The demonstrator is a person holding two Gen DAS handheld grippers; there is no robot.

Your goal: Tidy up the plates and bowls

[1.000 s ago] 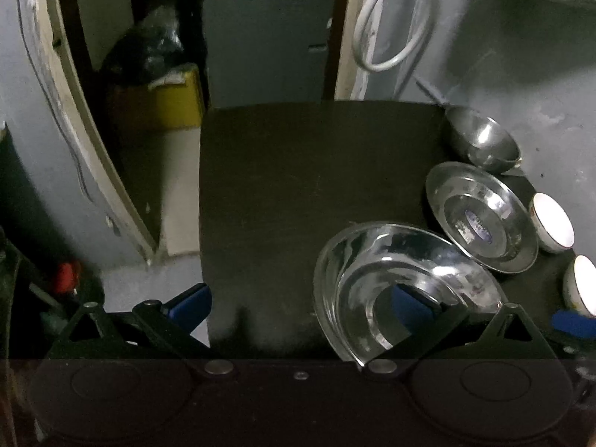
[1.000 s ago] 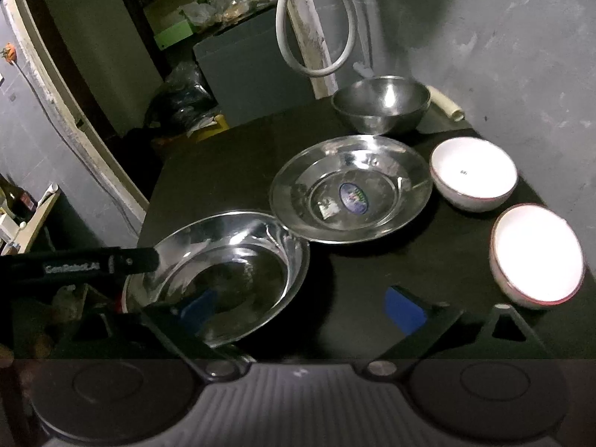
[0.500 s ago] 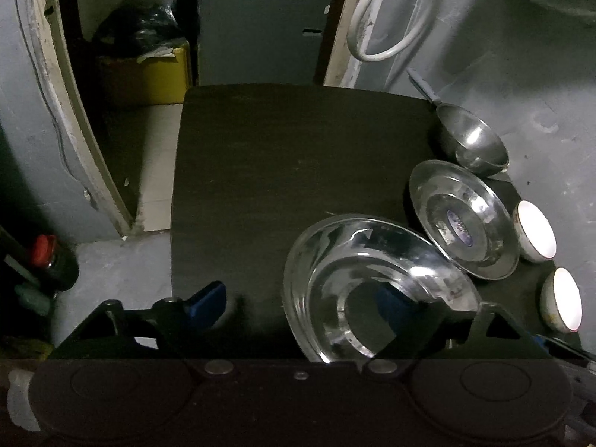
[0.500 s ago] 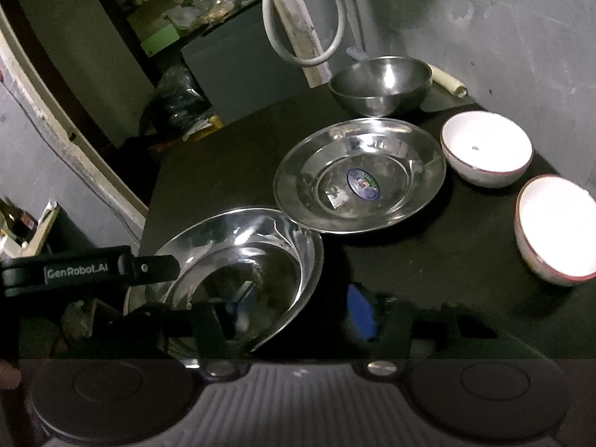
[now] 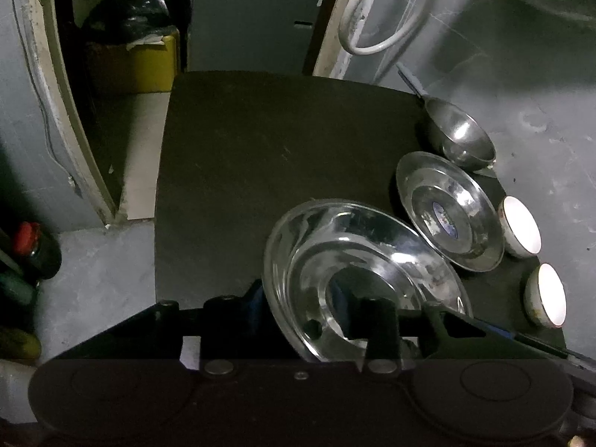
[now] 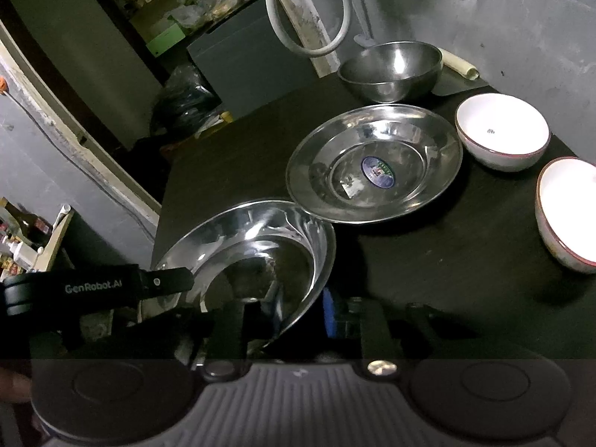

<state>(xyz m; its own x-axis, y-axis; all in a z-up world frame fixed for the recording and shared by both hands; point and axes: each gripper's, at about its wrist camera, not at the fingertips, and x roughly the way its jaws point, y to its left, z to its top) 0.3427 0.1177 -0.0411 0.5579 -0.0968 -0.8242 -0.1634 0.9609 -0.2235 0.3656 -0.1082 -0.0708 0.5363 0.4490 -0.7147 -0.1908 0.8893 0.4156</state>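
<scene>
The large steel plate [image 6: 257, 257] sits at the near left edge of the dark worktop [image 5: 260, 149], and both grippers have it by opposite sides of its rim. In the right wrist view the right gripper [image 6: 294, 320] has just been closing and now pinches the plate's near right rim, 1 finger inside the dish and the blue-padded finger outside it. In the left wrist view the left gripper [image 5: 305, 309] has also just been closing, with the near left rim between its fingers; they look to press on it, though the dark makes that hard to confirm. The plate is round, so it has no long axis of its own; what matters is the line between the 2 grips, which runs across the plate from left to right. The plate tilts, its far rim raised toward the smaller steel plate [image 6: 374, 164], which lies just beyond it, their rims close or overlapping. Behind that stands a steel bowl [image 6: 389, 69], and 2 white bowls [image 6: 503, 136] lie to the right. Any lift probably needs both hands rising evenly.
</scene>
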